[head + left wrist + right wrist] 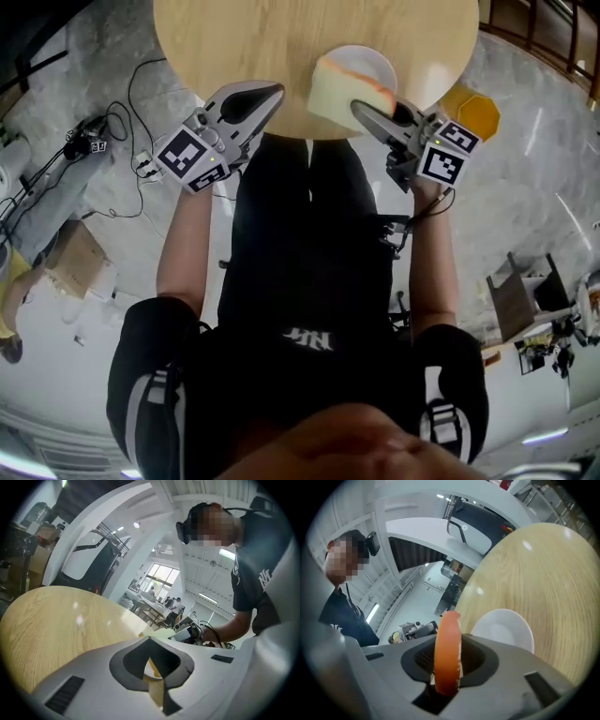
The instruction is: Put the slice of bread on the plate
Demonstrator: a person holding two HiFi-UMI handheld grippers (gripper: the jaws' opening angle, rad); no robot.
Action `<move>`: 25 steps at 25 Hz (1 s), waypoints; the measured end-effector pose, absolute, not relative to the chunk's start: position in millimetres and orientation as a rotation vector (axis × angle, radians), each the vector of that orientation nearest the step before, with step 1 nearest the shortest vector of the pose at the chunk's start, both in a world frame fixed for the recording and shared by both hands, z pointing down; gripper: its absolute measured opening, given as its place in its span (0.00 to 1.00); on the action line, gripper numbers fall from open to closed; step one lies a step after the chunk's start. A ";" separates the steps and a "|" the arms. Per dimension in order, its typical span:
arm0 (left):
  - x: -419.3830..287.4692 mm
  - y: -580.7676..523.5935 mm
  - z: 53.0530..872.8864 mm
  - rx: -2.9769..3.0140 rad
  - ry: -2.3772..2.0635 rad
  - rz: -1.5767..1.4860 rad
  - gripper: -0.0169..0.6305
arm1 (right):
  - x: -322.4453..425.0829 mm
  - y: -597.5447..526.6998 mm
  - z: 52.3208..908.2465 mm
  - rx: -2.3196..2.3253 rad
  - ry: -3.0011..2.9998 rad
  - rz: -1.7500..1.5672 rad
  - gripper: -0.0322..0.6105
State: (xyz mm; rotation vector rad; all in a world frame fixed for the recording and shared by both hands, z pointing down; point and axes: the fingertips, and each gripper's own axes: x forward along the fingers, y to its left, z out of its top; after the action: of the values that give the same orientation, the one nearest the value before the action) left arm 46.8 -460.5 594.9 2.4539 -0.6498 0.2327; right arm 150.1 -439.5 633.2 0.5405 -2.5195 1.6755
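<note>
The right gripper [370,114] pinched the slice of bread [336,94] by one edge. Its own view showed the orange crust standing upright between the pads. The slice hung above the near side of the white plate [370,64], overlapping the rim, and did not appear to rest on it. The plate sat close to the near edge of the round wooden surface [244,37]. The left gripper [267,94] hovered at that same edge, well to the left of the plate, with its jaws pressed together on nothing.

The main risk was probably the release. The slice was held on edge and only partly over the plate, so letting go there could tip it outward onto the surface or past the edge to the floor. The bread looked soft, so a firm pinch could dent or tear it, or leave it clinging to a pad. The plate was unsteadied, so a low approach by the right gripper might nudge it toward the edge.
</note>
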 end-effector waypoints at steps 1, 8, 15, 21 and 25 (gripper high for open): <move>49.8 -459.1 594.5 2.455 -0.653 0.219 0.05 | 154.8 -437.0 633.6 0.550 -2.496 1.690 0.20; 62.0 -459.9 607.5 2.466 -0.623 0.194 0.05 | 164.4 -441.0 649.3 0.612 -2.387 1.750 0.20; 73.2 -464.4 619.4 2.458 -0.584 0.192 0.05 | 169.1 -451.3 672.4 0.635 -2.331 1.771 0.21; 75.9 -456.8 629.7 2.424 -0.582 0.198 0.05 | 171.4 -447.7 678.7 0.656 -2.284 1.620 0.24; 79.2 -456.3 629.7 2.424 -0.574 0.186 0.05 | 173.2 -447.6 680.9 0.671 -2.273 1.525 0.28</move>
State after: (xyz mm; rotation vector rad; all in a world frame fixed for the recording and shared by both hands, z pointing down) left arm 79.2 -456.3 629.7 2.4242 -0.5743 0.1863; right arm 173.2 -447.6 680.9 0.6713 -2.2730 1.5250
